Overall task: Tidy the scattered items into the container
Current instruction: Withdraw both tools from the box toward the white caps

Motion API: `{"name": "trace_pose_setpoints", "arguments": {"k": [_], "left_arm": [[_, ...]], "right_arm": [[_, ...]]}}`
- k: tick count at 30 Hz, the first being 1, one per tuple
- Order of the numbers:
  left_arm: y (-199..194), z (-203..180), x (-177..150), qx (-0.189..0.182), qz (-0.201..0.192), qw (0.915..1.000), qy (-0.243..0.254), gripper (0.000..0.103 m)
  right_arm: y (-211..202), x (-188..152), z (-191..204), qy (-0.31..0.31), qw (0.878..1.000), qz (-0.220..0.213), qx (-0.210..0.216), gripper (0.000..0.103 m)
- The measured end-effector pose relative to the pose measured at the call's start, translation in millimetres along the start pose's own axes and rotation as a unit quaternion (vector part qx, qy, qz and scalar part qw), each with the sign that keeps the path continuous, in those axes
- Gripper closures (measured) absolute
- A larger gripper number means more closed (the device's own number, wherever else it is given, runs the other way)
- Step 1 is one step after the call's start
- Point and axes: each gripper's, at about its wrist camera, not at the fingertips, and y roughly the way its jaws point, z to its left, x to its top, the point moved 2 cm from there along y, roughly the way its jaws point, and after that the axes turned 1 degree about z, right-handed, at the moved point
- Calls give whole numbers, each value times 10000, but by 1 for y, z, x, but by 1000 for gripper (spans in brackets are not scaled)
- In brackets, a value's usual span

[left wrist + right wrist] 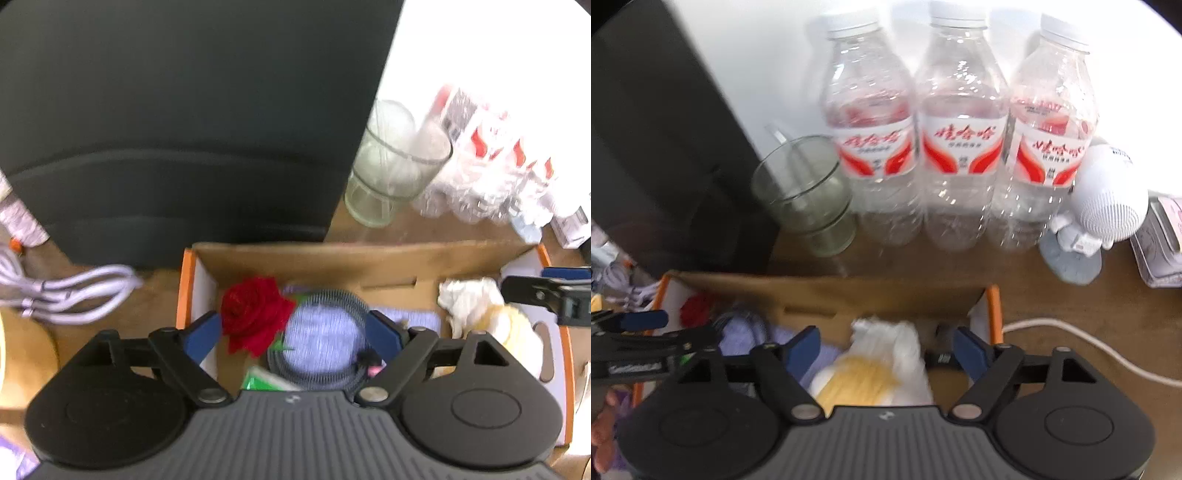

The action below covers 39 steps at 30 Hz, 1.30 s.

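Observation:
An open cardboard box with orange edges sits on the wooden table; it also shows in the right wrist view. Inside lie a red rose, a grey coiled ring on lilac cloth, a green packet and a white and yellow crumpled wad. My left gripper hangs open over the rose and ring, holding nothing. My right gripper hangs open over the wad, with its jaws apart on both sides of it.
A dark monitor stands behind the box. A glass cup, three water bottles, a white speaker and a small box stand behind. A white cable lies left; a cord runs right.

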Motion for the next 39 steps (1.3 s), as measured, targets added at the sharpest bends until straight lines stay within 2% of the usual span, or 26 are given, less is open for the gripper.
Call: {"name": "trace_pose_setpoints", "arguments": {"k": [2, 4, 7, 9, 11, 13, 16, 17, 20, 24, 28, 33, 35, 39], "left_arm": [[-8, 1, -7, 99, -10, 9999, -111, 4], [-17, 1, -17, 155, 4, 9997, -186, 4], [-37, 0, -35, 194, -107, 9995, -245, 4], [-57, -2, -51, 97, -422, 9986, -293, 4], [-76, -8, -71, 151, -1004, 9944, -297, 2], [-95, -13, -95, 332, -1699, 9845, -289, 0], [-108, -17, -133, 463, -2495, 9669, -249, 0], [-108, -18, -146, 472, -2720, 9609, -233, 0], [-102, -17, -180, 577, -3157, 9466, -321, 0], [-106, -20, -210, 543, -3656, 9286, -327, 0], [-111, -30, -228, 513, -3879, 9203, -42, 0], [-125, -31, -256, 486, -4036, 9135, -147, 0], [-134, -31, -273, 469, -3998, 9153, -142, 0], [-152, -31, -328, 318, -3745, 9266, -106, 0]], "right_arm": [[-9, -8, 5, -64, 9998, 34, -165, 21], [-17, -18, 9, -158, 9995, -12, -287, 17], [-31, -37, 17, -220, 9992, -24, -324, 17], [-40, -52, 18, -211, 9994, -142, -215, 17], [-58, -73, 22, -133, 9986, -519, -20, 17], [-67, -95, 26, -182, 9953, -947, 37, 17], [-77, -128, 32, -232, 9883, -1501, -105, 17], [-80, -141, 33, -272, 9830, -1806, -196, 17], [-81, -178, 34, -514, 9642, -2558, -469, 17], [-79, -210, 25, -413, 9474, -3159, -322, 17], [-92, -225, 18, -319, 9346, -3537, -185, 17], [-116, -252, 15, -161, 9292, -3690, -135, 17], [-125, -271, 14, -143, 9293, -3691, -70, 17], [-138, -322, 9, 53, 9322, -3615, 199, 16]]}}
